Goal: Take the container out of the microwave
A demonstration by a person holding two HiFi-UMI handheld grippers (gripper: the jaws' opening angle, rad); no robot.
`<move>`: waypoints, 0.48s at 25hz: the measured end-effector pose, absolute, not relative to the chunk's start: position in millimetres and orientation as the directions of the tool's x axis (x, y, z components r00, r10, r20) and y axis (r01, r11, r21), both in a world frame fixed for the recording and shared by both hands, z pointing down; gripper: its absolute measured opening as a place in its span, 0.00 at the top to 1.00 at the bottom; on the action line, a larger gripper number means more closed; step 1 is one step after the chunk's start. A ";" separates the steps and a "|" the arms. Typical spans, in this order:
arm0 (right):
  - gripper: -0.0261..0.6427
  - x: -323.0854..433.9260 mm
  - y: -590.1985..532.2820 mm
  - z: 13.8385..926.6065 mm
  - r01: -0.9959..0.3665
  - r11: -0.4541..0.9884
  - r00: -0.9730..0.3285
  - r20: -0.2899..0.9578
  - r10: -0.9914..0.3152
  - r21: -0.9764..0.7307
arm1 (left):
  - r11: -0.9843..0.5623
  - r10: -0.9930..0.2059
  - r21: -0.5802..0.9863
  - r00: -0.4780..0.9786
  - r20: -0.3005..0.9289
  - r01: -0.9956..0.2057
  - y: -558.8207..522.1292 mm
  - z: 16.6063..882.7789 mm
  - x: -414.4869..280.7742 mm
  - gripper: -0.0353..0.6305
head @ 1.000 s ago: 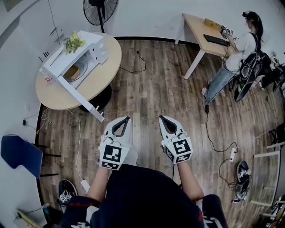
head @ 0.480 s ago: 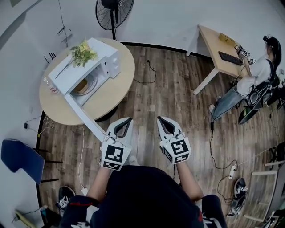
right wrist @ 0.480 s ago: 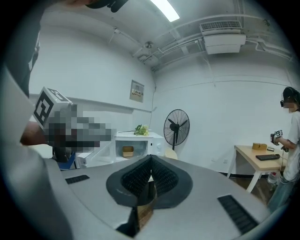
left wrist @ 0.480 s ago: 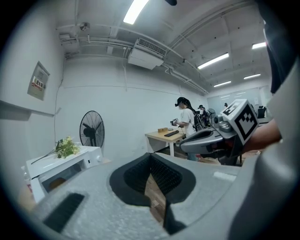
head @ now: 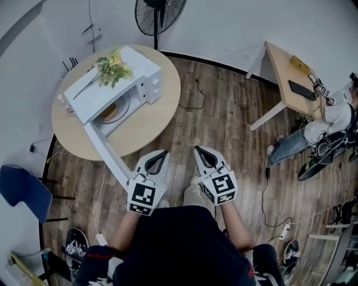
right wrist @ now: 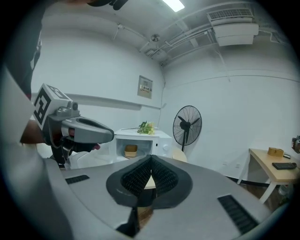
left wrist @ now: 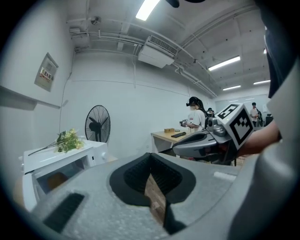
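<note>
Bright ceiling tubes (left wrist: 147,8) (fisheye-warped edges)

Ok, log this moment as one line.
microwave: door open | container: inside, untouched | left hand-held gripper: shut, empty | right hand-held gripper: shut, empty | both apart from microwave

Grey left claw (head: 163,152), right claw (head: 197,149), marker cubes (head: 141,195), dark shirt (head: 179,246)

Microwave (head: 92,96) apparently sits nearer now (table (head: 151,124) too).
</note>
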State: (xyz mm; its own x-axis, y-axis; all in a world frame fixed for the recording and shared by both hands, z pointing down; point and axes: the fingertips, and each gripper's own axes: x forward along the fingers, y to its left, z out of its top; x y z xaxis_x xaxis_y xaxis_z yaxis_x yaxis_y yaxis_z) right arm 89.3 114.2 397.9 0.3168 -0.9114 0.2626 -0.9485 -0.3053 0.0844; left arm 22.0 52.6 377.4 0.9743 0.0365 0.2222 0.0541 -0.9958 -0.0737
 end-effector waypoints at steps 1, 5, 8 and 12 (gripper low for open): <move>0.95 93.4 107.5 399.2 -0.956 -0.280 0.293 0.266 -0.918 0.086 | -0.997 0.020 -0.064 0.974 0.225 0.035 48.2 379.6 26.0 0.93; 0.95 117.5 75.4 404.4 -0.982 -0.170 0.187 0.281 -0.941 0.084 | -0.997 -0.062 -0.051 0.967 0.248 -0.051 28.8 388.6 43.8 0.93; 0.95 133.7 47.1 408.2 -0.995 -0.061 0.080 0.299 -0.951 0.074 | -0.988 -0.154 -0.047 0.951 0.268 -0.147 10.3 391.8 57.3 0.93; 0.95 144.3 8.1 412.2 -0.994 0.089 -0.066 0.307 -0.949 0.060 | -0.965 -0.262 -0.056 0.924 0.279 -0.257 -12.2 392.5 73.2 0.93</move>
